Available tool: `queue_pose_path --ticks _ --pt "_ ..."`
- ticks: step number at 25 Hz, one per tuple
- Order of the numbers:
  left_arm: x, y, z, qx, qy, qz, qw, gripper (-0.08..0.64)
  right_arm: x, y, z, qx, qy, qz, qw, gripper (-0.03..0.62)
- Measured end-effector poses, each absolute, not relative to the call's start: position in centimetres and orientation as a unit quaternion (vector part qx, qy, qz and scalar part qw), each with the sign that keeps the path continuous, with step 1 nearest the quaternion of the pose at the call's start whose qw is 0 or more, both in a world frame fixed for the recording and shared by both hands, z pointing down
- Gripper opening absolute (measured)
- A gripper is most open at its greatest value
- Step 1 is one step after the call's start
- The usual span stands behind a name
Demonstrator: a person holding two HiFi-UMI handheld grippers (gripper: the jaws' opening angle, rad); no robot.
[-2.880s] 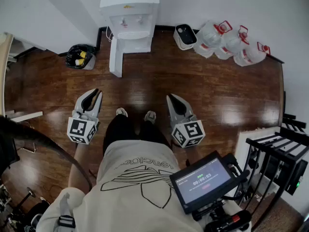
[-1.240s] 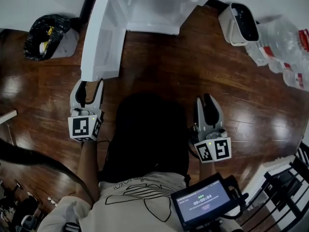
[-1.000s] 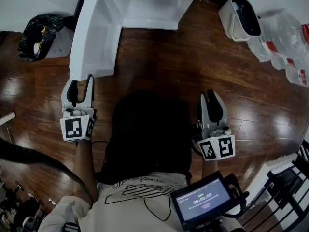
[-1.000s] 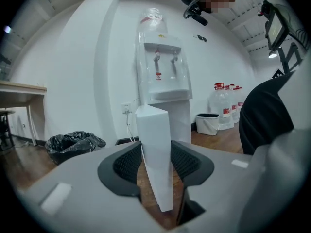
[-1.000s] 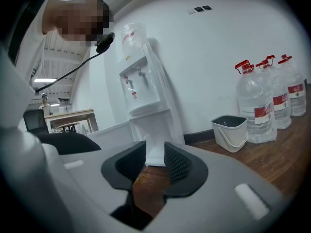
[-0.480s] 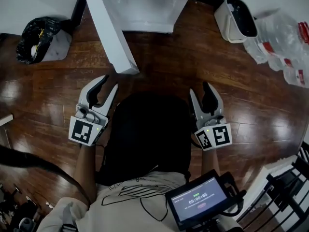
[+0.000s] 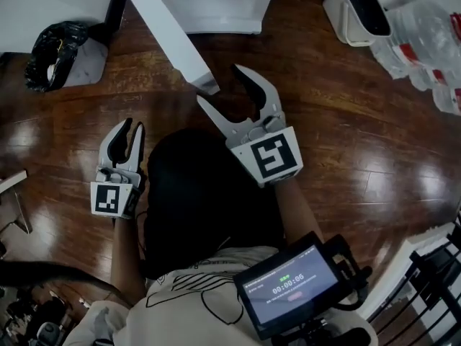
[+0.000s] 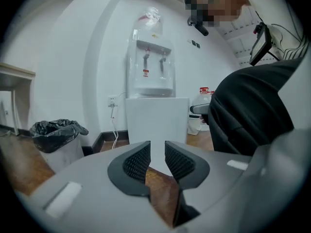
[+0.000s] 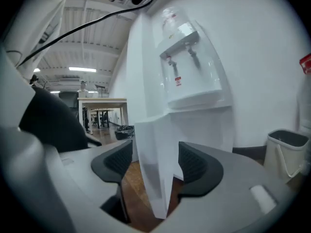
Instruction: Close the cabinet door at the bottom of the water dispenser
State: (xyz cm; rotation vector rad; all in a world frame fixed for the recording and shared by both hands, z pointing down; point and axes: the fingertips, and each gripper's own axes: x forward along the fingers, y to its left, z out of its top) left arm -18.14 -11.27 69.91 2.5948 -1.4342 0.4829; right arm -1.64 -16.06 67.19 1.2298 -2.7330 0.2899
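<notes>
The white cabinet door (image 7: 167, 33) at the bottom of the water dispenser (image 8: 150, 74) is not shut. It sticks out at a slant over the brown wood floor (image 7: 338, 121), with its loose end pointing toward the person. The right tool (image 7: 222, 85) is up at that loose end. Its two jaws are very wide and are opening. In the right gripper view the thin edge of the door (image 9: 154, 174) stands between the jaws, with a little gap on each side, so the pads (image 9: 112, 163) are not pressing on it. The left tool (image 7: 130, 127) is lower down by the person's left side, well away from the door. Its jaws are closing and only a thin gap is left between them. There is nothing in that gap. A bin with a black bag (image 7: 61, 49) sits on the floor to the left of the dispenser. A white bin (image 7: 338, 16) and some clear water bottles (image 7: 425, 31) sit to the right.
</notes>
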Motion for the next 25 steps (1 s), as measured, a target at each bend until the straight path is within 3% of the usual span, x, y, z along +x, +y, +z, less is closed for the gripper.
queue_pose_path --ticks 4,5,6,7,14,23,25 --pt "-19.0 -10.3 70.4 0.854 -0.489 0.158 0.08 0.112 -4.6 -17.4 66.9 0.359 -0.928 0.068 0.075 0.313" --pt "-19.4 -10.0 70.4 0.851 -0.495 0.157 0.082 0.112 -5.0 -17.6 66.8 0.361 -0.928 0.058 0.077 0.285" --pt "-20.0 -9.8 70.4 0.847 -0.502 0.156 0.084 0.112 -5.0 -17.9 66.7 0.37 -0.925 0.049 0.079 0.216" --pt "-20.7 -9.7 70.4 0.841 -0.511 0.155 0.085 0.112 -4.7 -18.1 66.8 0.38 -0.92 0.045 0.08 0.201" --pt "-22.8 -9.9 71.3 0.829 -0.531 0.149 0.09 0.112 3.9 -21.9 67.1 0.474 -0.876 0.072 0.059 0.176" --pt "-23.2 -11.4 72.0 0.827 -0.539 0.125 0.1 0.112 8.4 -27.0 66.9 0.505 -0.859 0.054 0.071 0.196" --pt "-23.5 -11.5 72.2 0.827 -0.539 0.124 0.102 0.112 9.3 -27.6 66.9 0.542 -0.836 0.038 0.076 0.162"
